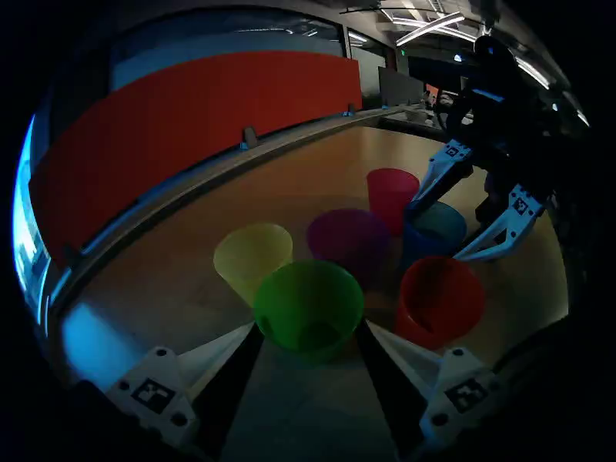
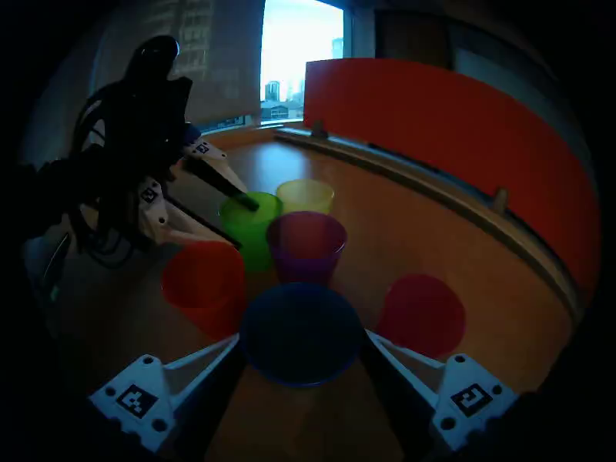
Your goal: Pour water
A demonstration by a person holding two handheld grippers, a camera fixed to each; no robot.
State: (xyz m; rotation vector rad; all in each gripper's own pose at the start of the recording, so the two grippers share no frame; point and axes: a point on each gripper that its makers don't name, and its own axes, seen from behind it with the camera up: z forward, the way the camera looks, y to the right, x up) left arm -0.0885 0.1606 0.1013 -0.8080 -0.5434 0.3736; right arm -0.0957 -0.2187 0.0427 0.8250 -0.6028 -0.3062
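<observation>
Your left gripper [image 1: 310, 325] has its jaws spread about the translucent green plastic cup [image 1: 308, 302], one finger at each side of the wall just under the rim. Your right gripper [image 2: 300, 337] straddles the dark blue plastic cup [image 2: 300, 327] the same way. The fingers look to be at the walls, but I cannot tell whether either pair is actually pressing.

Both cups stand upright on the wooden bench [image 1: 177, 285], at opposite edges of one tight cluster. These are likely thin, light, smooth-sided tumblers that flex under pressure. Take hold on the upper wall, squarely across the widest line, and squeeze only enough to stop slipping, since the taper may let a cup slide down through the jaws. Any water will shift the weight as you tilt. I cannot tell which cup holds water.

Count six cups, one of each colour: green, blue, a pale yellow cup [image 1: 252, 254], a purple cup [image 1: 348, 237], a pink cup [image 1: 391, 192] and a red-orange cup [image 1: 440, 300]. There are two grippers.
</observation>
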